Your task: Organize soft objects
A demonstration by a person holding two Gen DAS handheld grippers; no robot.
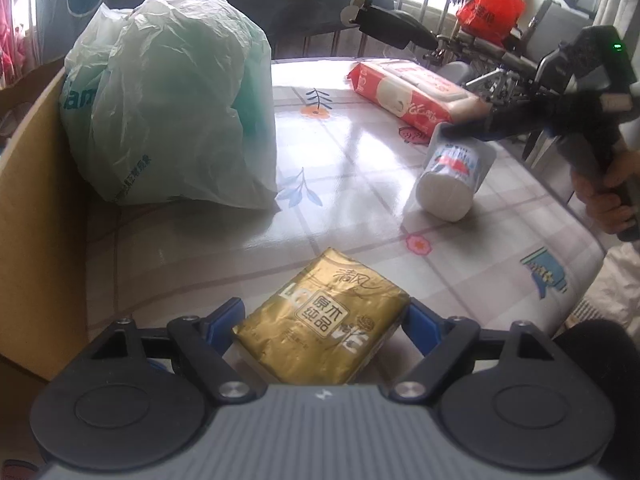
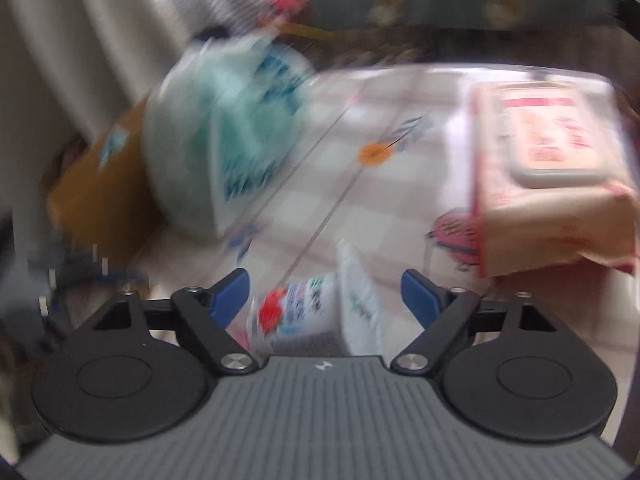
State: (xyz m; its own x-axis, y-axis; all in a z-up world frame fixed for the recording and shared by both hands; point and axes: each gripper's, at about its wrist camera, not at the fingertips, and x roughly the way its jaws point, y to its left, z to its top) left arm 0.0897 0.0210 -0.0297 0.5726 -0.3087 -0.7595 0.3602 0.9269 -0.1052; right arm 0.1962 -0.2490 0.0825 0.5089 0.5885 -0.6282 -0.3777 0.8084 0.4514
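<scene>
A gold tissue pack [image 1: 320, 320] lies on the checked tablecloth between the fingers of my left gripper [image 1: 322, 316], which is open with its pads just beside the pack's sides. A white tissue roll in a printed wrapper [image 1: 452, 178] lies tilted at the right. My right gripper [image 2: 324, 292] is open around it [image 2: 304, 316], seen blurred in the right wrist view. In the left wrist view its black fingers [image 1: 472, 126] reach over the roll's top. A red wet-wipes pack [image 1: 412, 90] lies at the back right, also in the right wrist view [image 2: 548, 176].
A bulging pale green plastic bag [image 1: 172, 104] stands at the back left, also in the right wrist view [image 2: 224, 140]. A brown cardboard wall [image 1: 36, 200] runs along the table's left side. The table edge [image 1: 580, 280] drops off at the right. A wheelchair and an orange bag [image 1: 492, 4] stand behind.
</scene>
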